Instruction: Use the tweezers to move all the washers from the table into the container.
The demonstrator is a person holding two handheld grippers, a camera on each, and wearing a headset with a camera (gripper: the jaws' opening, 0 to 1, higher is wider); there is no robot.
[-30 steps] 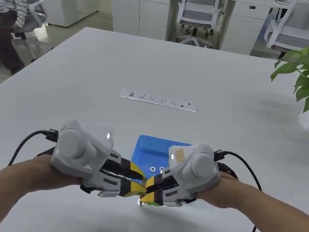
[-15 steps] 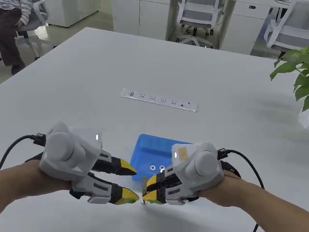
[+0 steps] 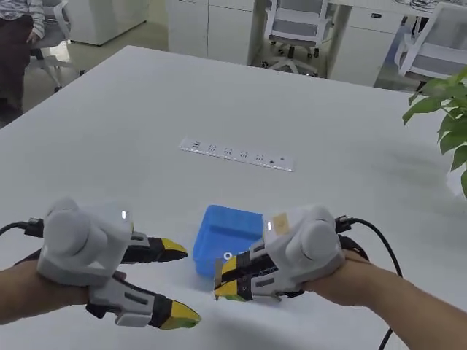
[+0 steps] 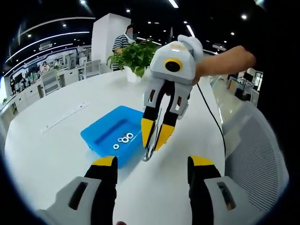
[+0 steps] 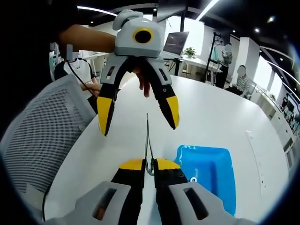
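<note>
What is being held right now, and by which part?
The right gripper clamps the tweezers near their back end, tips pointing forward. The left gripper is open, holding nothing.

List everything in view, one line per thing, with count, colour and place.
white table: one, white, under everything
blue plastic container: one, blue, on the table between the two grippers
round metal washers: four visible, silver, inside the container
thin metal tweezers: one, silver, clamped in the right gripper's jaws
white power strip: one, white, on the table beyond the container
green leafy plant: one, green, at the table's far right edge
grey office chairs: at least two, grey, beyond the table
left gripper: one, grey with yellow tips, jaws apart
right gripper: one, same colours, jaws closed on the tweezers
</note>
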